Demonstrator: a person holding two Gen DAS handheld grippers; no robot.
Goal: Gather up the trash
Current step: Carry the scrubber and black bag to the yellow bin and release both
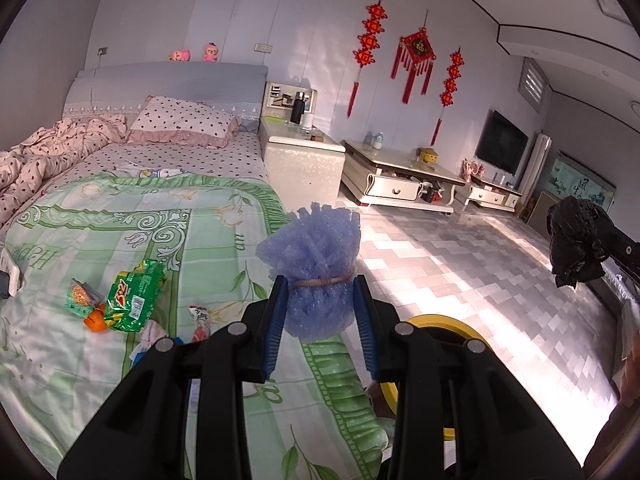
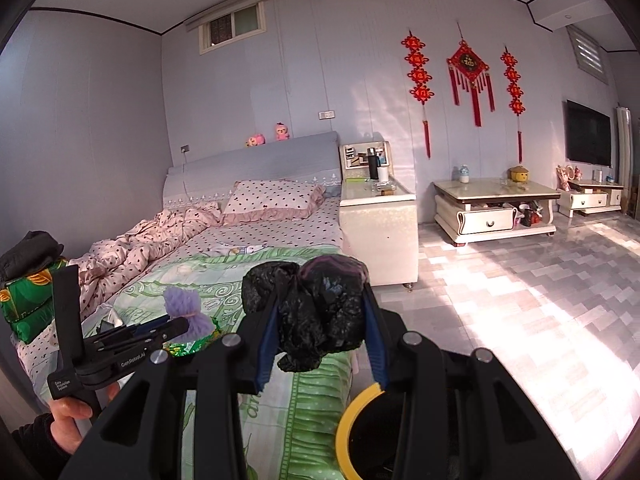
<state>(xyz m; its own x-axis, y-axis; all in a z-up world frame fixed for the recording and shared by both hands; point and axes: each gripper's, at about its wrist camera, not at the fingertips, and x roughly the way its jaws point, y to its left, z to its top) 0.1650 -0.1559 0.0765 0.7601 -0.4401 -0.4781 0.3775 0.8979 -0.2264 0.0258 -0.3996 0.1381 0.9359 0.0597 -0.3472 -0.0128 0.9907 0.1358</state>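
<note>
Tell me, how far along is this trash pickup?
Midway, I'd say. In hand: the left gripper is shut on a blue foam bundle, the right gripper on a crumpled black bag, both above the yellow-rimmed bin. Neither is dropped in yet. Left: a green wrapper, an orange piece and small wrappers on the bed.

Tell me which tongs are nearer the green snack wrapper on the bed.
Left. The left tongs, gripping blue foam, hang just right of the green snack wrapper; the right tongs, holding a black bag, are further right.

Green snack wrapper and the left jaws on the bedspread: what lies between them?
A small red-and-white wrapper lies on the bedspread between them, seen in the left wrist view.
</note>
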